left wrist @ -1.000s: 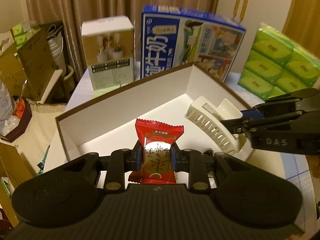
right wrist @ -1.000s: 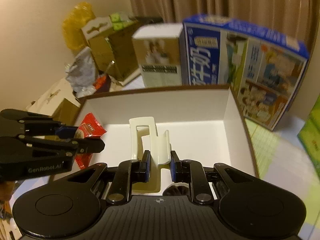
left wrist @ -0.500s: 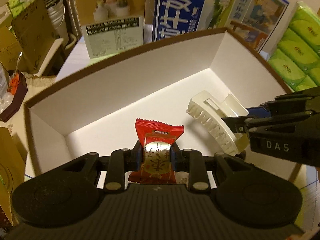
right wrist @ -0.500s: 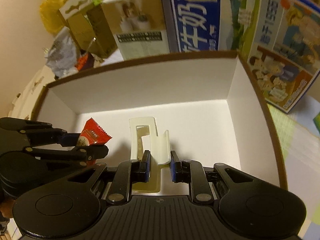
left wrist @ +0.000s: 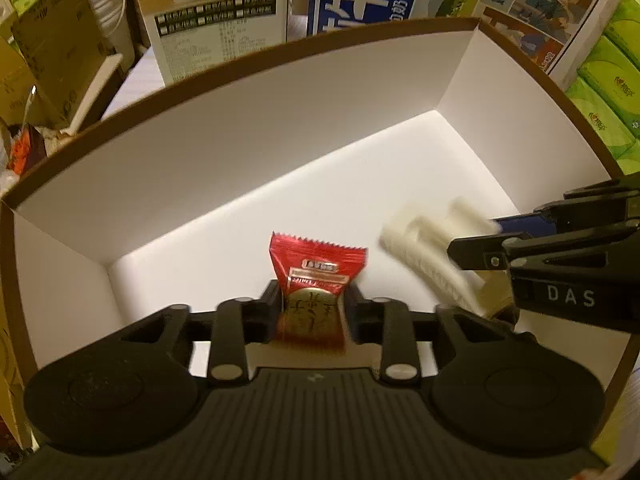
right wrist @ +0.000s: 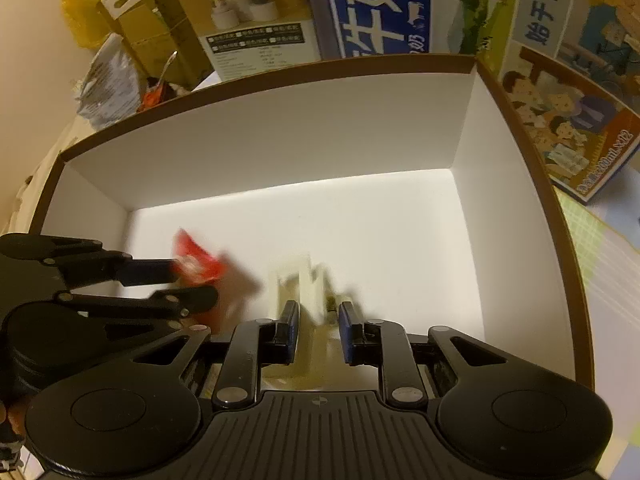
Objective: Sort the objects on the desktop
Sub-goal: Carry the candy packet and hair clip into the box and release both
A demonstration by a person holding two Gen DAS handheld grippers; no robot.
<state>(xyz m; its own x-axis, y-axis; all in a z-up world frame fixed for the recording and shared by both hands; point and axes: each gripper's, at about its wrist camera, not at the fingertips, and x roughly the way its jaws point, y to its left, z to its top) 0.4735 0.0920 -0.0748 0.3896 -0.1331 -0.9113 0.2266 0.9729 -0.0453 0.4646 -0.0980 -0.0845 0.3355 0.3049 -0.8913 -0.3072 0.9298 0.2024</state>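
Red foil snack packet (left wrist: pixel 316 280) and cream plastic hair claw (right wrist: pixel 300 284) hang inside the white-lined cardboard box (left wrist: pixel 240 132), neither yet resting on its floor: the left gripper (left wrist: pixel 312 308), jaws just widened, has the packet between them, and the right gripper (right wrist: pixel 318 320) stands slightly parted about the claw.

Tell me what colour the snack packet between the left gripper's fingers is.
Red, with a gold round patch on the snack packet; clearest in the left wrist view.

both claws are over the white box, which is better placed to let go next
Left. The left claw's jaws have just been opening around the red packet, low over the box floor. The right claw's hold on the blurred hair clip is unclear.
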